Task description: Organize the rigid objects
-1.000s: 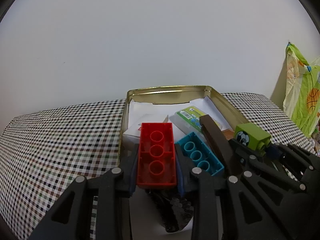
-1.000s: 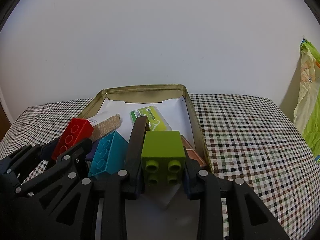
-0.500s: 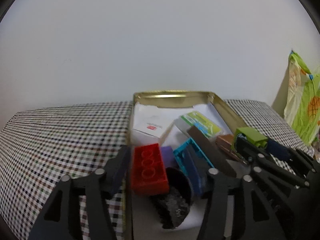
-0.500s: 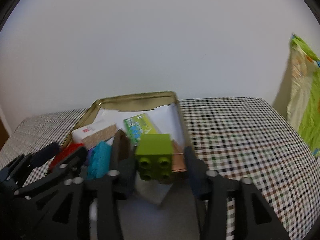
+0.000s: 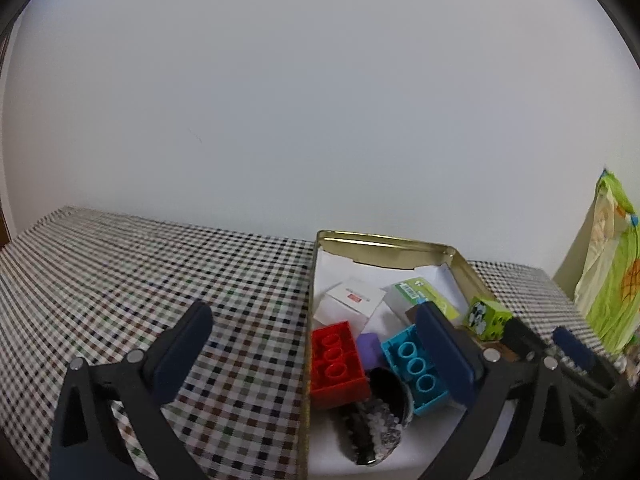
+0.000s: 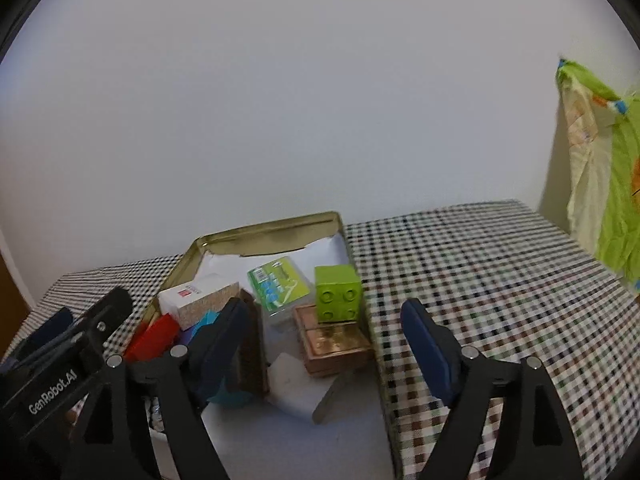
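A gold tin box (image 5: 384, 243) (image 6: 264, 232) lined with white paper stands on the checked tablecloth. A red brick (image 5: 336, 362) lies in its near left part beside a teal brick (image 5: 416, 368). A green brick (image 6: 338, 294) (image 5: 486, 318) rests on a copper tin (image 6: 334, 340) at the box's right side. My left gripper (image 5: 316, 354) is open and empty, its jaws wide around the red brick and box edge. My right gripper (image 6: 324, 344) is open and empty, set back from the green brick.
In the box are also a white cork-sided box (image 6: 200, 300), a green-labelled packet (image 6: 280, 284), a purple block (image 5: 370, 348), a dark brown bar (image 6: 252, 344) and a dark glittery object (image 5: 376, 420). A green patterned cloth (image 6: 604, 184) hangs at the right.
Both grippers opened and let go: the red brick dropped into the box's near left, the green brick onto the copper tin. Both grippers pulled back and apart.
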Demonstrator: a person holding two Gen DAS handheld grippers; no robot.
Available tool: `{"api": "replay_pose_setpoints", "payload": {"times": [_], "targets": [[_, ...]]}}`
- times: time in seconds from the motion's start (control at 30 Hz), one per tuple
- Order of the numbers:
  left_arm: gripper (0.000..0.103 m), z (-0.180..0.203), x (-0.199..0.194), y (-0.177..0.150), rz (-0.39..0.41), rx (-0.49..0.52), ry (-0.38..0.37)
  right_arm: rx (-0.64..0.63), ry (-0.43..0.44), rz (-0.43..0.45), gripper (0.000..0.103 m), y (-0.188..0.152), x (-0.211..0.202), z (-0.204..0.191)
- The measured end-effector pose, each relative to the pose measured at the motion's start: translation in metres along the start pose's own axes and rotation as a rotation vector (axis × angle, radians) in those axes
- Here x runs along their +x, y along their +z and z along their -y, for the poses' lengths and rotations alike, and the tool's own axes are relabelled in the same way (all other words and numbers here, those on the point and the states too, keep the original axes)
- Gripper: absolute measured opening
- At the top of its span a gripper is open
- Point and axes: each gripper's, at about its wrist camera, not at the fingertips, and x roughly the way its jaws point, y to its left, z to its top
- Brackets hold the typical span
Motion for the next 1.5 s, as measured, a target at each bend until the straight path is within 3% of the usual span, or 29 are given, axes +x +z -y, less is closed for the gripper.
{"api": "replay_pose_setpoints", "payload": {"times": [0.37, 0.57, 0.83, 0.97, 1.5], "targets": [[0.103, 0.010, -0.020, -0.010, 0.074, 0.119, -0.031, 0.004, -0.087, 0.107, 0.082, -0.006, -0.025, -0.003], [0.103, 0.008, -0.030, -0.013, 0.149, 0.176, 0.015, -0.013, -0.144, 0.152, 0.082, -0.011, -0.039, -0.007], [0.103, -0.006, -0.035, -0.014, 0.153, 0.155, -0.005, -0.030, -0.182, 0.184, 0.083, -0.018, -0.051, -0.015], [0.103, -0.013, -0.038, -0.014, 0.142, 0.135, -0.016, -0.074, -0.191, 0.207, 0.093, -0.022, -0.056, -0.025], [0.103, -0.013, -0.040, -0.015, 0.134, 0.136, -0.025, -0.091, -0.176, 0.208, 0.095, -0.022, -0.057, -0.029]]}}
